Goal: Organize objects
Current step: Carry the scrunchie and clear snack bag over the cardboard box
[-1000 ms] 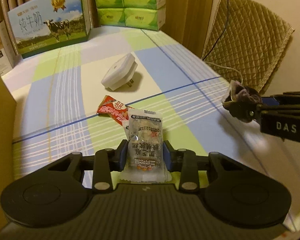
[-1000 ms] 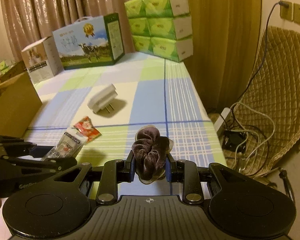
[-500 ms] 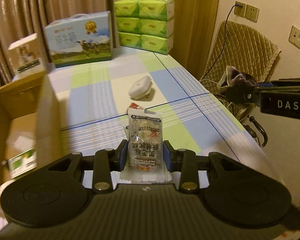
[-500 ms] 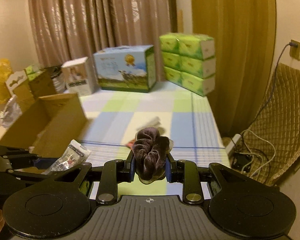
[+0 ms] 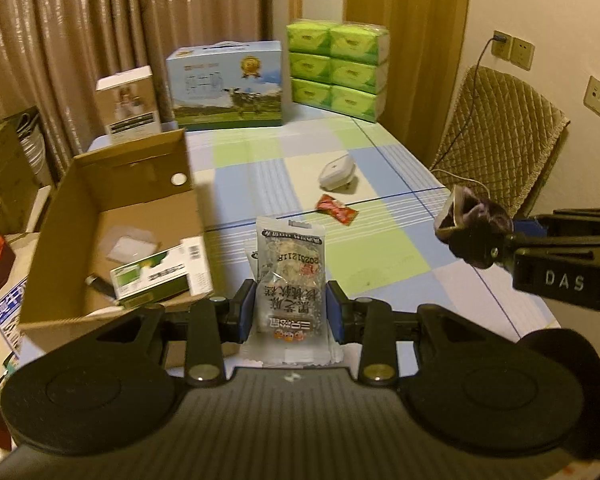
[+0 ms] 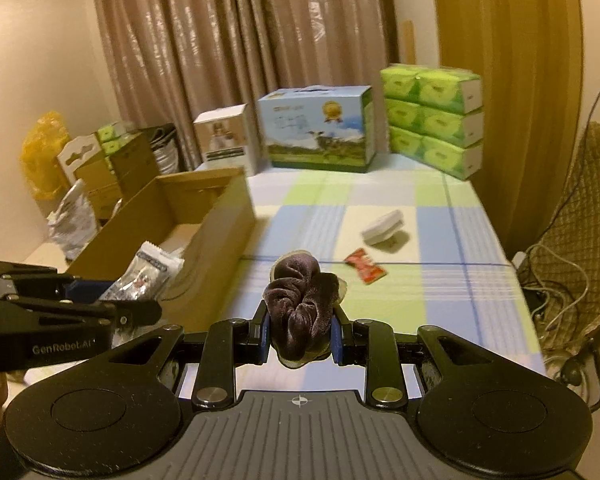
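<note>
My left gripper [image 5: 291, 312] is shut on a clear snack packet [image 5: 290, 272] with printed text, held above the table's near edge. My right gripper [image 6: 300, 332] is shut on a dark purple velvet scrunchie [image 6: 300, 296]. In the left wrist view the scrunchie [image 5: 474, 224] and the right gripper show at the right. In the right wrist view the snack packet [image 6: 144, 276] shows at the left. An open cardboard box [image 5: 60, 240] stands at the table's left, with a green and white carton [image 5: 160, 276] inside. A red wrapper [image 5: 337, 209] and a white plug adapter [image 5: 337, 171] lie on the checked tablecloth [image 5: 380, 256].
At the table's far end stand a blue milk carton box [image 5: 226, 84], a small white box [image 5: 130, 100] and stacked green tissue packs [image 5: 338, 68]. A quilted chair [image 5: 500, 136] with cables is on the right. Boxes and bags crowd the left side [image 6: 100, 160].
Both grippers have pulled back and risen with their loads. The cardboard box has come into view on the left, and the red wrapper and adapter now lie farther off.
</note>
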`<action>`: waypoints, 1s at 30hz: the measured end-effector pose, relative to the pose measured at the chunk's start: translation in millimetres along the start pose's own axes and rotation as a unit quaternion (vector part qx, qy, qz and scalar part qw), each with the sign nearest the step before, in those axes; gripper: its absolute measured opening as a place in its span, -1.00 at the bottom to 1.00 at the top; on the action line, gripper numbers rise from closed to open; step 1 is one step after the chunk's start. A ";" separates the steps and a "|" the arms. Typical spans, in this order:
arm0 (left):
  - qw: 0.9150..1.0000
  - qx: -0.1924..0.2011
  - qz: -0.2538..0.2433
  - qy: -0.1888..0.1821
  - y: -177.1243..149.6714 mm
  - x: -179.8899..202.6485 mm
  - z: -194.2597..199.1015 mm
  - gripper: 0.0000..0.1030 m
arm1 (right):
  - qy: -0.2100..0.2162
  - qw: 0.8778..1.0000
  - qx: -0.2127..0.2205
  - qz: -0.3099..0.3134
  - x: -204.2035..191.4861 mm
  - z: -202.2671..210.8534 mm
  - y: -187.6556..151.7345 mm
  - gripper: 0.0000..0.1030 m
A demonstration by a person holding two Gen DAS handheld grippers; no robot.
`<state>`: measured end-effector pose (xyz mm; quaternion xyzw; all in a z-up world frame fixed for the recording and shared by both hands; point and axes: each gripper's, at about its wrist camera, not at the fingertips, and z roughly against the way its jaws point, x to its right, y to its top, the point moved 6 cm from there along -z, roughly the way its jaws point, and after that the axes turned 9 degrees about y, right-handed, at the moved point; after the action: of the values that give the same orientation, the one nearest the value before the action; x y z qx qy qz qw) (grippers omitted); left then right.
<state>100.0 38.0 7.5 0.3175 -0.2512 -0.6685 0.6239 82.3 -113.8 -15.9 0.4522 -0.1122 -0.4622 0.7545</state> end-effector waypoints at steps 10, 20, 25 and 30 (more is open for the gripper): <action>1.000 0.000 0.021 0.014 -15.3 -31.6 19.6 -0.39 | 0.017 1.000 -0.004 0.021 -30.6 -5.3 -1.7 -0.51; 0.999 -0.001 0.036 0.027 -21.8 -55.3 25.4 -0.39 | 0.036 0.998 -0.014 0.042 -54.6 -19.5 -1.4 -0.51; 0.998 -0.002 0.047 0.041 -24.4 -73.0 27.6 -0.39 | 0.050 0.997 -0.019 0.055 -69.9 -29.7 0.3 -0.51; 0.997 -0.004 0.056 0.054 -26.1 -91.4 28.9 -0.39 | 0.062 0.995 -0.024 0.068 -85.2 -40.3 2.5 -0.51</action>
<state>62.9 129.5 18.0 0.3363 -0.2313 -0.6156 0.6741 60.8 -22.0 -15.5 0.4532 -0.0842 -0.3836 0.8002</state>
